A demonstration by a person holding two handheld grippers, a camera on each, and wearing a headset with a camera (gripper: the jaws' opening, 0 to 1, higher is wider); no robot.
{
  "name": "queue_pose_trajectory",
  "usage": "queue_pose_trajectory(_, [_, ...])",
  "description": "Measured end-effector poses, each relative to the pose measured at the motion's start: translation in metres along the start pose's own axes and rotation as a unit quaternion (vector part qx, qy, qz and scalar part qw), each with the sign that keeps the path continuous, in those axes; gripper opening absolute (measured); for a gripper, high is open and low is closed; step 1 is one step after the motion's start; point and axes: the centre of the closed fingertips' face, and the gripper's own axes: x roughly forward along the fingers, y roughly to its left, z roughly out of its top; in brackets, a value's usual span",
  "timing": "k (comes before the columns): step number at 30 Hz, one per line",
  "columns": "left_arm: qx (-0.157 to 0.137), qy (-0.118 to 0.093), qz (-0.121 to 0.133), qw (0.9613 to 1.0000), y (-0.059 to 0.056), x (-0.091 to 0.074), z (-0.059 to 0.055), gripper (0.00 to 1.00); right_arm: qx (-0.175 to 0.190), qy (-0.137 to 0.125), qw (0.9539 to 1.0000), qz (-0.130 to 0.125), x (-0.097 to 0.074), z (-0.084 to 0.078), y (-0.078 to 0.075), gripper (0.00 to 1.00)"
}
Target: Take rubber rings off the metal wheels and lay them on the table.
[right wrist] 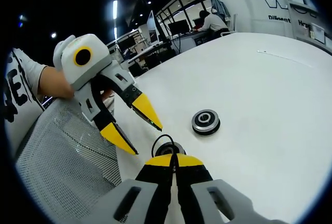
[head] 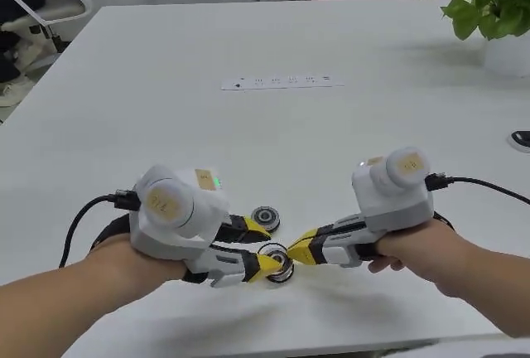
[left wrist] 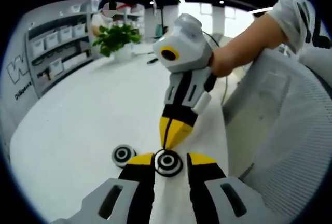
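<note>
By the tabletop's point(head: 273, 138) near edge our right gripper point(right wrist: 175, 156) pinches a rubber ring point(right wrist: 161, 141) off the metal wheel point(head: 278, 263) between the left gripper's point(left wrist: 170, 157) spread jaws; we judge the 2nd wheel point(head: 265, 218) untouched.

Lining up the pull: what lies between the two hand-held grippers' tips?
One metal wheel: in the head view it sits between the open left hand-held gripper and the shut right hand-held gripper.

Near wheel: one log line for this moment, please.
step: ring removal | left gripper: open, jaws flanking near wheel | right gripper: shut on rubber ring, loop raised | second wheel: on table, apart
</note>
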Motion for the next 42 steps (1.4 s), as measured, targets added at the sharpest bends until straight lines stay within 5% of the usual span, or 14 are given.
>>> queue_pose_trajectory(20, [-0.004,-0.007,0.004,1.0,0.0,-0.027,0.001,0.35,-0.004,-0.001,1.0,0.004,-0.002,0.004,0.004,0.0])
queue_pose_trajectory(42, [-0.01,-0.003,0.032,0.9994,0.01,-0.069,-0.019,0.38,-0.019,0.002,0.9996,0.021,0.002,0.021,0.017,0.0])
